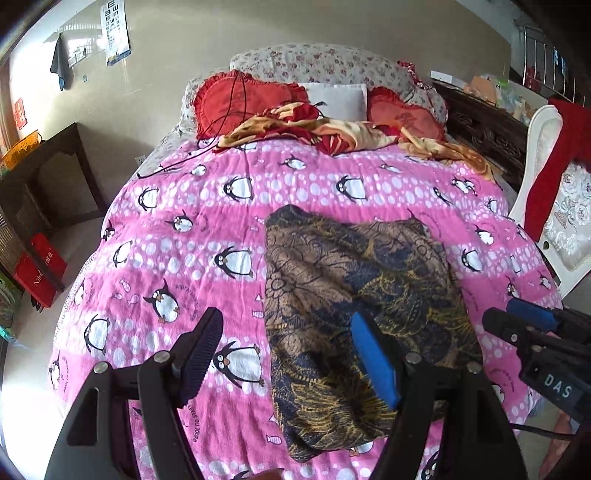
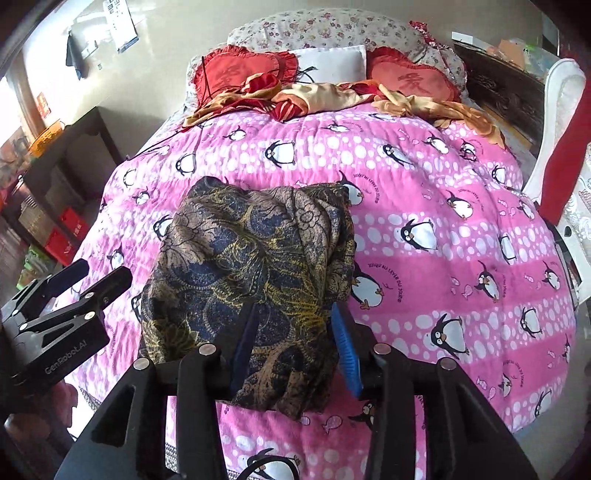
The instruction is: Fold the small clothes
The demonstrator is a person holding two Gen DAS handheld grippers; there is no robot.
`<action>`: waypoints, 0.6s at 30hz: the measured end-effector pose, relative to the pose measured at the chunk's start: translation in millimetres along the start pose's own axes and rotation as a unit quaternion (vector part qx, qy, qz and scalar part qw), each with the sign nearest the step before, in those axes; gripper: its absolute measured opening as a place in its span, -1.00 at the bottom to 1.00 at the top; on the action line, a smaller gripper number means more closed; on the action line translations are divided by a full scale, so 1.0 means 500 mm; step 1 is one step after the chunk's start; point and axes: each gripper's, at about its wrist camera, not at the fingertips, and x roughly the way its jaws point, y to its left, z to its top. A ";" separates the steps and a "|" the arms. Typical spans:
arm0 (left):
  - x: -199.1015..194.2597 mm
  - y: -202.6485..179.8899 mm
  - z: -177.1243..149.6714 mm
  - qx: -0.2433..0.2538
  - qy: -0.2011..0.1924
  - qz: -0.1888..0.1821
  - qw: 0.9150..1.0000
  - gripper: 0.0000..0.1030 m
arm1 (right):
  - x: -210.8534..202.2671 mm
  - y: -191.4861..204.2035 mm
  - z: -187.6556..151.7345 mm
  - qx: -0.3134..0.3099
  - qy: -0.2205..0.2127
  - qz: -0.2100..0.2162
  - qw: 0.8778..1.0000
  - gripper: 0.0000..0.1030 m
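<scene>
1. I see the folded garment, thin patterned cloth in navy, tan and yellow, lying near the bed's foot edge on a fleecy pink penguin blanket.
2. My left gripper gapes wide, holding nothing.
3. My right gripper stands partly open astride the cloth's near edge; whether it pinches, I cannot tell.

A bed under a pink penguin blanket fills the sunlit room, red heart cushions at its head, a dark wooden table by the cream wall.
</scene>
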 end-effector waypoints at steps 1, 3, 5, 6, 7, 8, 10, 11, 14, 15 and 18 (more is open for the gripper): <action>0.000 0.000 0.000 -0.001 0.000 -0.002 1.000 0.47 | 0.000 0.001 0.002 0.000 -0.002 -0.002 1.000 -0.34; -0.001 -0.001 0.001 -0.002 0.000 -0.006 1.000 0.47 | -0.001 0.000 0.005 0.000 -0.006 -0.007 1.000 -0.34; 0.000 -0.003 0.002 0.000 0.001 -0.005 1.000 0.47 | 0.001 0.002 0.007 0.000 -0.008 -0.014 1.000 -0.34; 0.000 -0.004 0.002 0.000 0.000 -0.004 1.000 0.47 | 0.002 0.003 0.008 -0.001 -0.008 -0.015 1.000 -0.34; 0.000 -0.004 0.002 -0.001 0.000 -0.004 1.000 0.47 | 0.003 0.004 0.009 -0.002 -0.008 -0.015 1.000 -0.34; 0.001 -0.003 0.002 -0.002 0.001 -0.006 1.000 0.47 | 0.004 0.005 0.009 -0.002 -0.008 -0.017 1.000 -0.34; 0.004 -0.002 0.001 -0.005 0.004 -0.008 1.000 0.47 | 0.007 0.008 0.009 -0.004 -0.007 -0.020 1.000 -0.34; 0.005 -0.002 0.001 -0.006 0.005 -0.007 1.000 0.47 | 0.009 0.008 0.010 -0.005 -0.007 -0.021 1.000 -0.34; 0.010 0.000 0.001 -0.007 0.006 -0.006 1.000 0.47 | 0.013 0.010 0.010 -0.006 -0.005 -0.025 1.000 -0.33; 0.011 0.001 0.001 -0.007 0.006 -0.006 1.000 0.47 | 0.015 0.010 0.010 -0.005 -0.005 -0.026 1.000 -0.33; 0.013 0.001 0.001 -0.007 0.007 -0.004 1.000 0.47 | 0.020 0.005 0.010 0.003 0.000 -0.024 1.000 -0.33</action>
